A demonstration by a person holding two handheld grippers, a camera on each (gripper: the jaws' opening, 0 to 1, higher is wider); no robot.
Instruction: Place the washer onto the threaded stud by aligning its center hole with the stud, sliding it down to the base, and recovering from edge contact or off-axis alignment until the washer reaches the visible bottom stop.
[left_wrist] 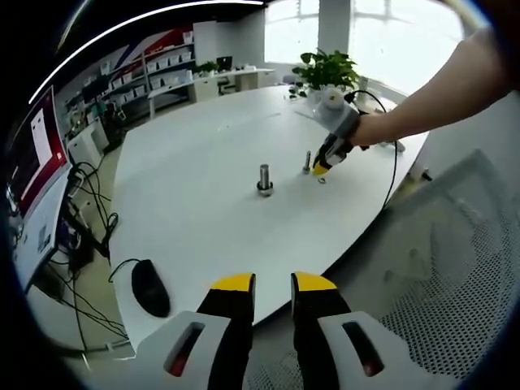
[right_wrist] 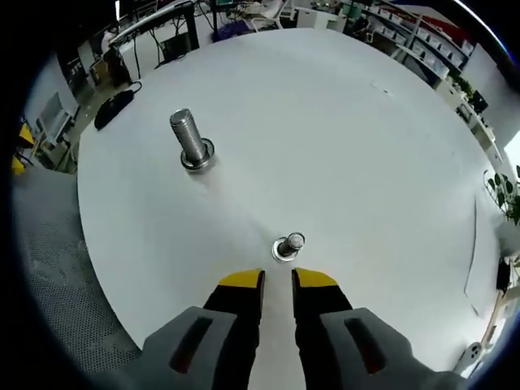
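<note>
The washer [right_wrist: 283,250], thin, stiff, slick steel, lies mid-worktop [right_wrist: 366,146] ringing a small stud [right_wrist: 292,241]; pinch its rim. The right hand-held gripper [right_wrist: 277,280] hovers slightly parted, empty; the left hand-held gripper [left_wrist: 273,284] likewise.

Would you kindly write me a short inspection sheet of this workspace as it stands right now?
Surface: round white table, mostly bare.
Job's things: large threaded stud upright, a washer at its base; smaller stud upright just ahead of the right gripper.
Clutter: black mouse near the table edge.
Grippers: left gripper back at the table edge, jaws slightly apart, nothing between them; right likewise, low over the table.
Cables: mouse cord; tangle on the floor.
Surroundings: potted plant, shelving, mesh chair.
</note>
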